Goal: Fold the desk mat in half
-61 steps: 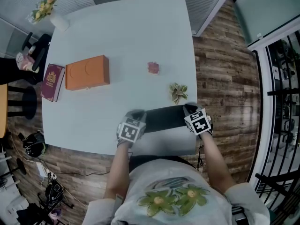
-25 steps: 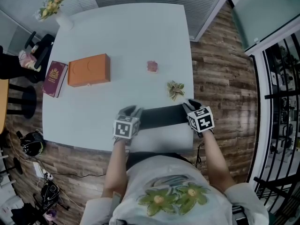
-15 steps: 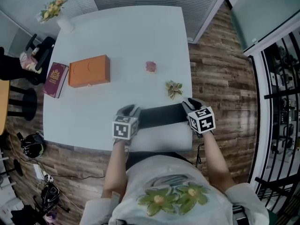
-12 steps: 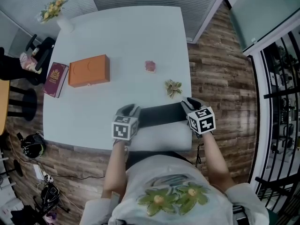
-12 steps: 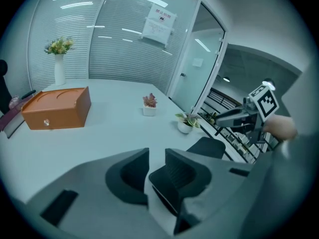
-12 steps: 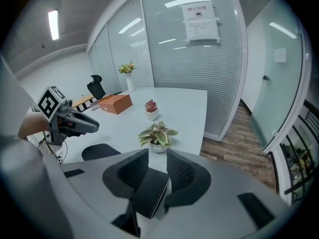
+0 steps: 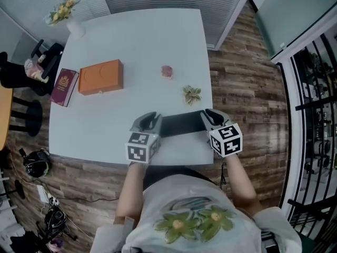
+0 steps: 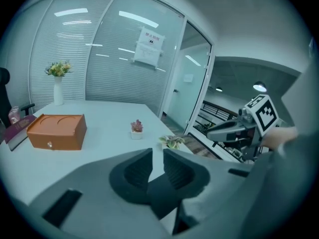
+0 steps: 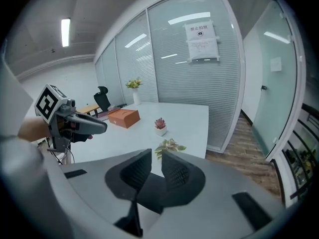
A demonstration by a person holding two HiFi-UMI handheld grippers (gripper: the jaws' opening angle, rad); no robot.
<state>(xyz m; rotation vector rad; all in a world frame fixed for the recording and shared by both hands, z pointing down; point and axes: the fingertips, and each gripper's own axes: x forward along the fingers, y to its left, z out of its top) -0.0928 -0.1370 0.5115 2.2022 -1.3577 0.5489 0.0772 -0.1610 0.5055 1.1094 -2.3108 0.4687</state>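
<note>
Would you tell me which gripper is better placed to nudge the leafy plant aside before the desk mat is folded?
Right, probably. The right gripper sits close to the leafy plant; the left gripper is at the desk mat's other end. Each one's jaws are closing with the mat between them.

Both ends of the desk mat (image 7: 181,124) are hidden.

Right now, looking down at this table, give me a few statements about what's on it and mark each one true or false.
1. The orange box lies beside the maroon book. True.
2. The vase of flowers stands at the near edge. False: it stands at the far left corner.
3. The small green plant stands just beyond the dark desk mat. True.
4. The pink succulent sits on the box. False: the pink succulent stands on the bare table.
</note>
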